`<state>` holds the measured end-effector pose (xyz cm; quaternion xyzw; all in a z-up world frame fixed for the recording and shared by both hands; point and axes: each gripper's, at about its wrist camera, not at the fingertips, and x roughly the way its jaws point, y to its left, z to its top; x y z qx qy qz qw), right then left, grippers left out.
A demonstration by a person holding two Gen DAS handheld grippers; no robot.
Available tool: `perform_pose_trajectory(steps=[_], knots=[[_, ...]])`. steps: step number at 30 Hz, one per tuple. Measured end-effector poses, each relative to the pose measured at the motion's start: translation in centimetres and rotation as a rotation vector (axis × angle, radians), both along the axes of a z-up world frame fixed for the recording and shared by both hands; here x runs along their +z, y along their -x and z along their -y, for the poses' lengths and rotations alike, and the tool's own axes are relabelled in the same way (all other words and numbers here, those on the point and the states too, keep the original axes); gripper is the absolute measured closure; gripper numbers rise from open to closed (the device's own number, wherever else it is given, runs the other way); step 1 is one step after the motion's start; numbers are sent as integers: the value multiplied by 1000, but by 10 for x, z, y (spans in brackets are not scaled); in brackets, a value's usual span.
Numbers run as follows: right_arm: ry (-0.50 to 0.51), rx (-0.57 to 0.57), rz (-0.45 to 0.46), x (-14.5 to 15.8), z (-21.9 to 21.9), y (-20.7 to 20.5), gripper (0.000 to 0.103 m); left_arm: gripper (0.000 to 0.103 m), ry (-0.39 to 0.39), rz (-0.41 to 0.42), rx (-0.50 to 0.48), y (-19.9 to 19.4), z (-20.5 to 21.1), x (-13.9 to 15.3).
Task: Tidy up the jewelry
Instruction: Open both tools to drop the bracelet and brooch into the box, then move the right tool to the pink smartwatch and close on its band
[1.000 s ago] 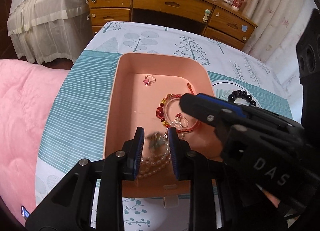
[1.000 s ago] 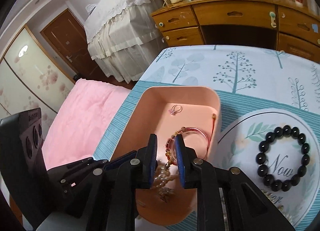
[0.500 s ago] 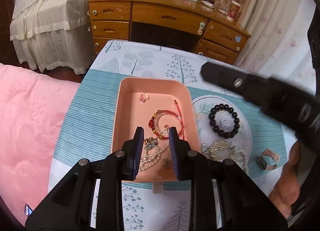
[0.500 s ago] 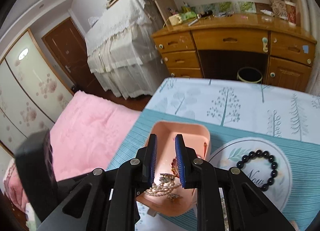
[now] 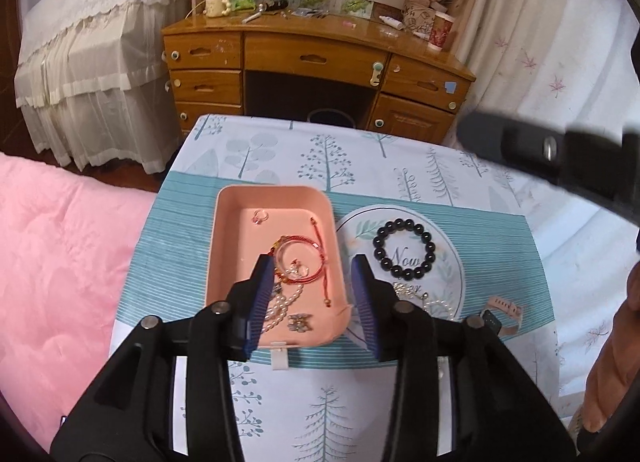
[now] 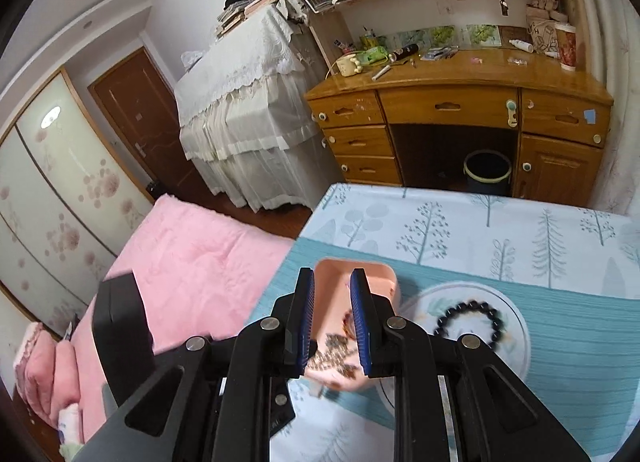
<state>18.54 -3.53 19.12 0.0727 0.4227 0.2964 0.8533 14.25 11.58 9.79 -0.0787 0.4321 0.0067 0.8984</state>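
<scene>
Now my left gripper (image 5: 314, 304) hangs above the near end of the pink rectangular plastic tray (image 5: 224, 262); its fingers have just been opening and stand moderately apart, nothing between them, touching nothing. My right gripper (image 6: 332, 324) is also up in the air, fingers narrow with a slim gap and nothing clamped; the blurred tray shows through the gap below.

The tray sits on the desk with the tree-print and teal-striped cloth (image 5: 280, 150). Inside it: a small silver ring with pink stone (image 5: 259, 216) at the far end, a red cord bracelet with gold beads (image 5: 304, 262) mid-tray, a white pearl strand (image 5: 282, 304) and a small grey flower brooch (image 5: 300, 321) at the near end. Just right of the tray, apart from it, a black bead bracelet (image 5: 404, 248) lies on a round white printed mat (image 5: 452, 258). Near the cloth's right edge lies a pink-strap watch (image 5: 502, 312).

Open cloth beyond the tray and in front of it. A pink quilted bed (image 5: 52, 262) borders the desk's left edge.
</scene>
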Motion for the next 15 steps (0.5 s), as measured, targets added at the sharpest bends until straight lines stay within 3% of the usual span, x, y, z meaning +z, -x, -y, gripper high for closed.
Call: perform_pose_trajectory(steps=[8,15], knots=[[85,-12,-40,-21,57,24,84,66,0,-3,-80,6,46,0],[125,-72,-69,-51,131,52,84,66,22,-24,-152,20,94,-18]])
